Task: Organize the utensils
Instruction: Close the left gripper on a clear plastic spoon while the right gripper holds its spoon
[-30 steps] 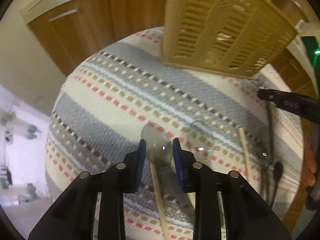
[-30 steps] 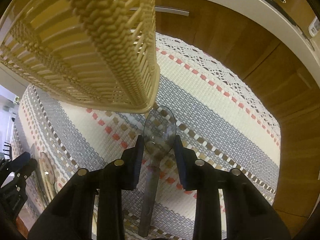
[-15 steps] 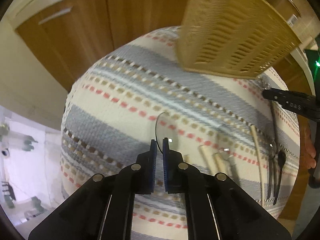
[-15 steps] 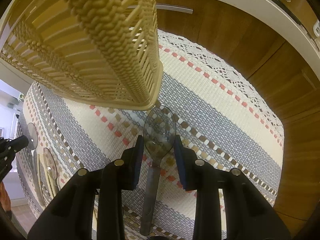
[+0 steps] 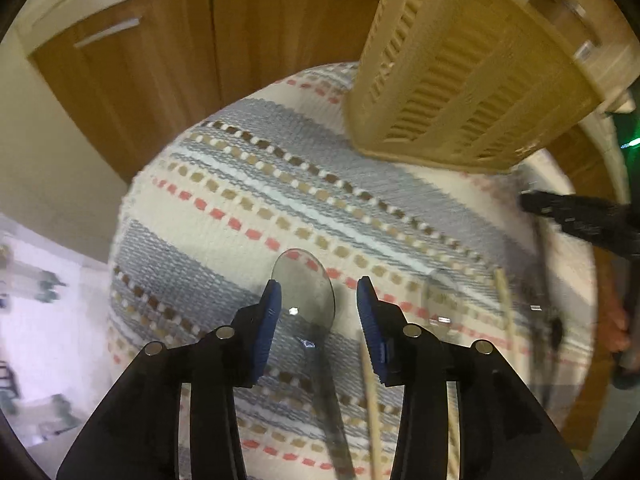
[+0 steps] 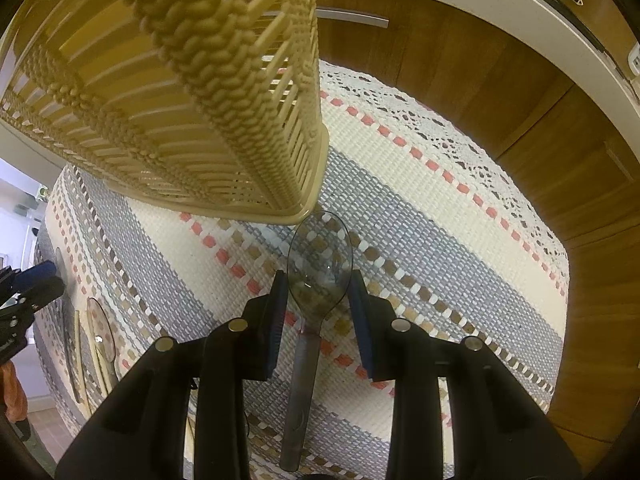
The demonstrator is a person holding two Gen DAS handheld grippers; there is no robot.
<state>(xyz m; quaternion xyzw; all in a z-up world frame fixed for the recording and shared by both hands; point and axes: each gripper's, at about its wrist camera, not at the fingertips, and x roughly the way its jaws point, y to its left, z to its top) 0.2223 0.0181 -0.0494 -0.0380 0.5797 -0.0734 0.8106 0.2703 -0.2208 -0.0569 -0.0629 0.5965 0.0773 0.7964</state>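
Now we log both hand-held grippers, left point(image 5: 318, 304) and right point(image 6: 319, 296), jaws apart, each straddling a clear spoon point(image 5: 304, 290) whose handle runs 6 o'clock; right nearer the basket point(image 6: 180, 92).

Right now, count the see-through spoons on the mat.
3. One spoon lies in the open left gripper, a second just right of it beside wooden sticks, a smoky third in the open right gripper by the basket. Blurred dark utensils may hide more.

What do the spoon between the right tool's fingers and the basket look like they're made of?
Spoon: probably smoky clear plastic; the cloth's pattern shows through its glossy bowl. Basket: looks like moulded beige plastic imitating wicker, with even slats and a smooth base rim.
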